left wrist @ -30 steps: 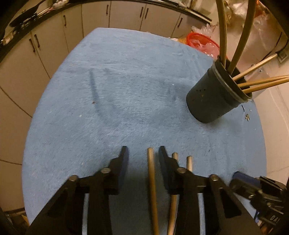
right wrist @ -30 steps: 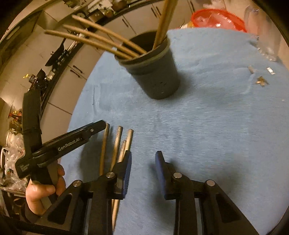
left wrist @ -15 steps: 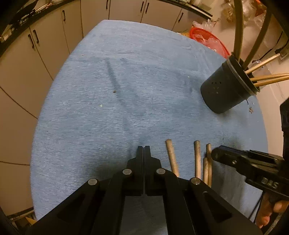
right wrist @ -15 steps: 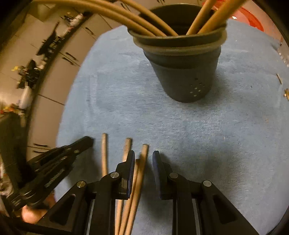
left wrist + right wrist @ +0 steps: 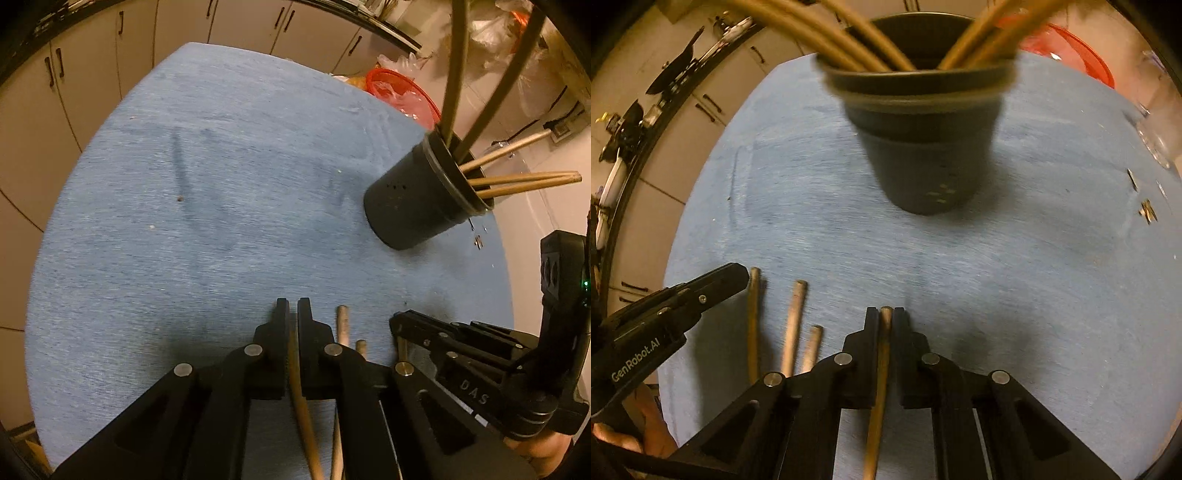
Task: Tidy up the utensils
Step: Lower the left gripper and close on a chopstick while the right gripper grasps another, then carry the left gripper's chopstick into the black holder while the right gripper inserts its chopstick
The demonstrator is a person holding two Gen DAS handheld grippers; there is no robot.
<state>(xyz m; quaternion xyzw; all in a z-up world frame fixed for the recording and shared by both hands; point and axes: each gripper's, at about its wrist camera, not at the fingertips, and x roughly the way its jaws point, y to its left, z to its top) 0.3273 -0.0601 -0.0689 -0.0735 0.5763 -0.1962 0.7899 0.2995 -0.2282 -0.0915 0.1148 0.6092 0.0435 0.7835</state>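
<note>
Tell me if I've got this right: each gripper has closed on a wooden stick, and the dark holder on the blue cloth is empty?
Not quite. The dark holder is not empty: the right wrist view shows several sticks already in it. The rest holds: the left gripper and right gripper each pinch a wooden stick over the blue cloth.

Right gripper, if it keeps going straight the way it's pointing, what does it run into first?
Most likely the dark utensil cup, directly ahead of the right gripper, which is shut on a wooden stick. Only bare blue cloth lies between; depth is uncertain.
</note>
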